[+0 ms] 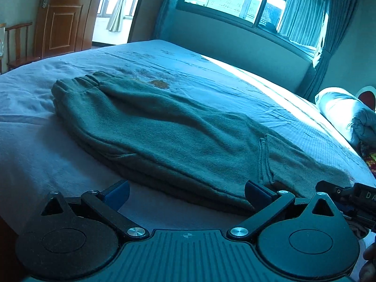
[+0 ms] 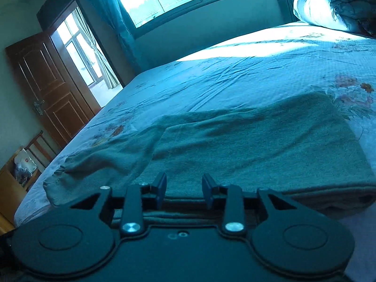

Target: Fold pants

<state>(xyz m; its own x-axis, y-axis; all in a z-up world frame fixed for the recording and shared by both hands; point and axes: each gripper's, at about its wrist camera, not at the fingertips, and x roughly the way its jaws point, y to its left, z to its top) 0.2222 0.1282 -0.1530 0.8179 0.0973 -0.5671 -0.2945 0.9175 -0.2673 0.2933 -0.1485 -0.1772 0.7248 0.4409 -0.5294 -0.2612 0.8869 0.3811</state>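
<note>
green pants (image 1: 164,127) lying on the bed (image 1: 35,141), already doubled into a long band, waistband far left in the left view, legs running right toward the pillow (image 1: 340,110). long axis crosswise to both grippers' pointing direction. left gripper (image 1: 186,193) spread wide, nothing between the pads, near edge of the cloth just ahead. right gripper (image 2: 184,189) parted narrowly, no cloth pinched, stacked near edge directly beneath the tips. closer to the fabric: the right one, judging by these views. likely next: seizing one end and carrying it along the band.
</note>
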